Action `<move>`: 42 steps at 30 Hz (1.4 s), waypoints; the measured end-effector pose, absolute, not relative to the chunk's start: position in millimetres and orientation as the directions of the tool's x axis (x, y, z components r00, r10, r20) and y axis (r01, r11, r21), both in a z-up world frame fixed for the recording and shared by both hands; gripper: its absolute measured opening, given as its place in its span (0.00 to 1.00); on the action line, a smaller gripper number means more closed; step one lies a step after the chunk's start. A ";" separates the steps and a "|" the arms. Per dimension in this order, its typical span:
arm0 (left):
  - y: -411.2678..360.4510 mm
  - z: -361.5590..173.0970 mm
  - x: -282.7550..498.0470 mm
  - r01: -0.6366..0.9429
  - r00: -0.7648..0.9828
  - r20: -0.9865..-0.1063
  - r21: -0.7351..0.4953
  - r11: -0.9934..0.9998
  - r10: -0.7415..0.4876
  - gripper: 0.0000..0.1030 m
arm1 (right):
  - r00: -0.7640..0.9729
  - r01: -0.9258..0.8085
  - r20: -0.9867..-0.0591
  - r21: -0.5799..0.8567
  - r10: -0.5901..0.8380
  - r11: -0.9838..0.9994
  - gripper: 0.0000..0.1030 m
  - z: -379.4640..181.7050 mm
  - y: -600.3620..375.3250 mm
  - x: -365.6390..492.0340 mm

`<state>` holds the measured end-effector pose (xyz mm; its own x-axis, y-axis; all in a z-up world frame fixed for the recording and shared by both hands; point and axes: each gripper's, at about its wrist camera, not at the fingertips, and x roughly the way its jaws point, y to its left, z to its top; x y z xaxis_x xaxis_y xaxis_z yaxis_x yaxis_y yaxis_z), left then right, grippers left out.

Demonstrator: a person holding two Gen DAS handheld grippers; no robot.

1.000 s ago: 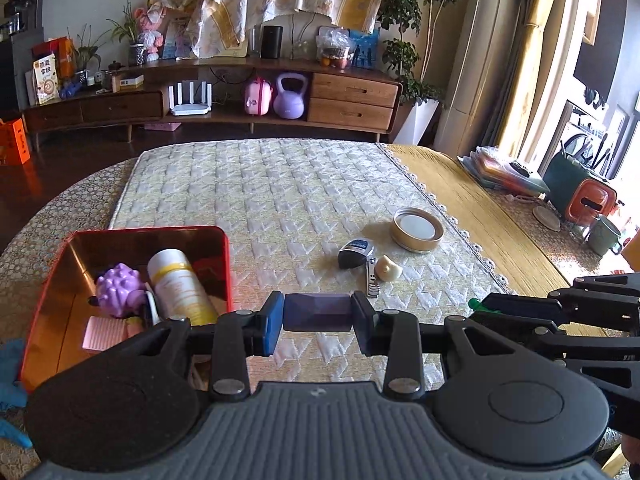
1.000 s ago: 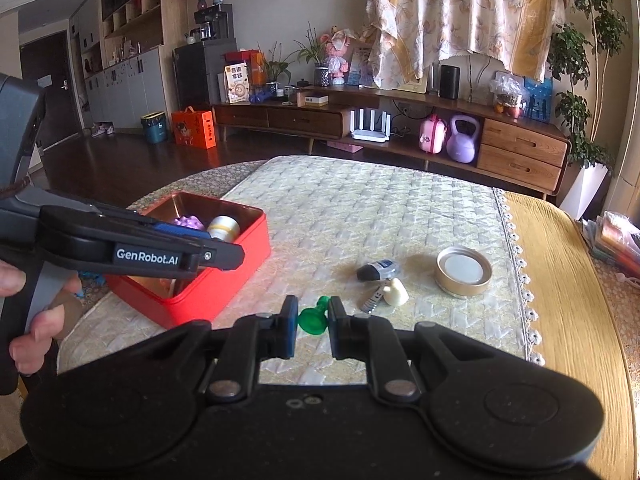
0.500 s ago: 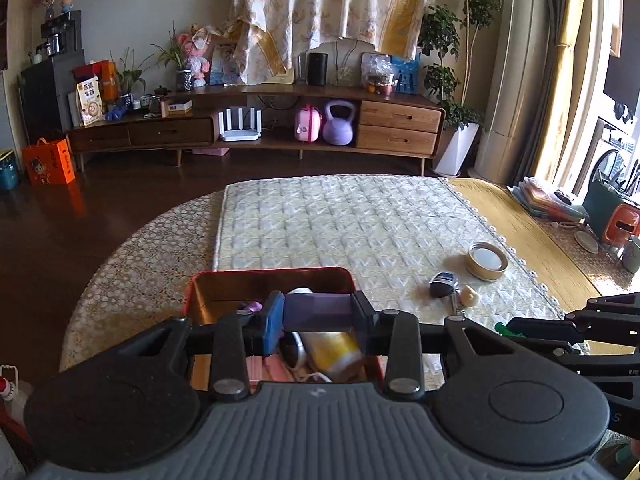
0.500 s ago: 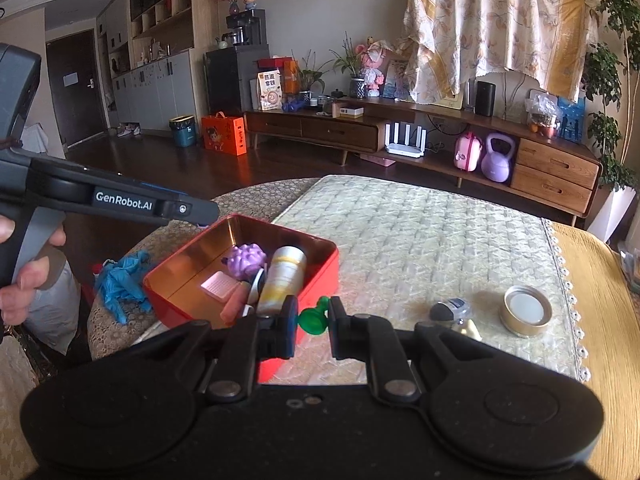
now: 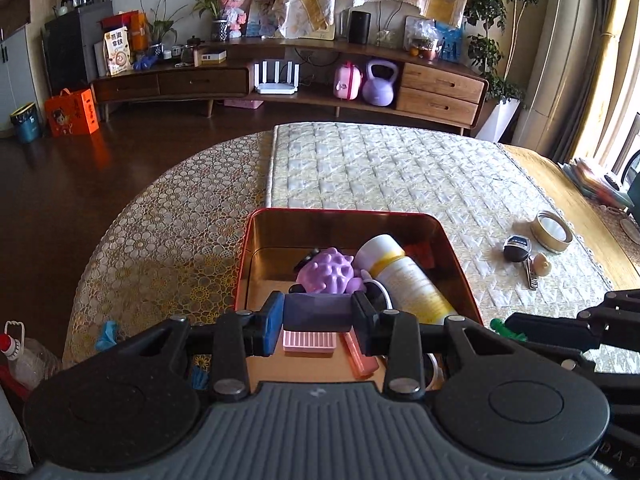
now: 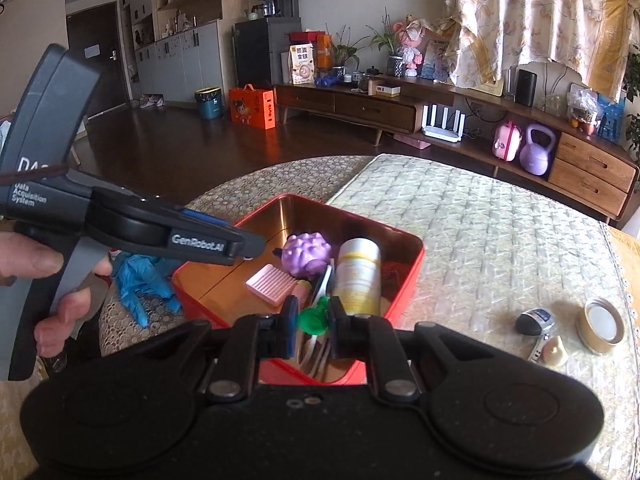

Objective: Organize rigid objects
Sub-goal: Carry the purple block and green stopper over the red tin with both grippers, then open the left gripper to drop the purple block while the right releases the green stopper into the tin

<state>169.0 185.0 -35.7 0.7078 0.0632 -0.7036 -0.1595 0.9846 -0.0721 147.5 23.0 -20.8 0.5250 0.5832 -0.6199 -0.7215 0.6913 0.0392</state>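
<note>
You are at the drop-off: your left hand-held gripper clamps a dark purple block over the red tin, and the right hand-held gripper pinches a green piece above its near edge. Next, lower both and release inside.

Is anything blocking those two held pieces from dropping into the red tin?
Nothing visible blocks them. The left gripper holds a dark block, the right gripper a green piece, both over the open red tin.
</note>
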 end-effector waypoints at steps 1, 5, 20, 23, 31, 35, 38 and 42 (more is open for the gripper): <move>185.1 -39.0 172.5 -0.159 0.704 -0.707 -0.068 0.985 0.065 0.35 | 0.520 -0.726 -0.623 0.037 0.584 0.686 0.14 -23.0 27.7 148.5; 185.2 -47.8 188.0 -0.154 0.693 -0.718 -0.060 0.986 0.065 0.35 | 0.499 -0.741 -0.641 0.034 0.584 0.671 0.14 -31.7 45.1 154.5; 179.5 -79.5 220.2 -0.132 0.644 -0.764 -0.049 0.990 0.048 0.35 | 0.441 -0.749 -0.689 0.071 0.575 0.659 0.14 -59.2 72.6 165.5; 177.3 -84.2 222.9 -0.127 0.633 -0.773 -0.055 0.990 0.038 0.35 | 0.437 -0.744 -0.695 0.078 0.571 0.664 0.14 -60.7 72.2 166.5; 176.2 -90.0 225.5 -0.132 0.621 -0.783 -0.064 0.989 0.032 0.35 | 0.411 -0.743 -0.702 0.112 0.581 0.660 0.20 -63.1 67.5 164.7; 180.0 -90.4 224.2 -0.150 0.618 -0.785 -0.080 0.985 0.031 0.35 | 0.400 -0.740 -0.700 0.134 0.591 0.659 0.22 -61.2 62.6 163.4; 181.4 -90.2 221.7 -0.156 0.618 -0.786 -0.084 0.984 0.031 0.35 | 0.399 -0.739 -0.694 0.143 0.599 0.658 0.25 -58.6 59.6 160.8; 178.7 -86.6 215.8 -0.156 0.622 -0.782 -0.089 0.984 0.028 0.39 | 0.406 -0.736 -0.687 0.146 0.603 0.661 0.30 -54.0 57.0 158.6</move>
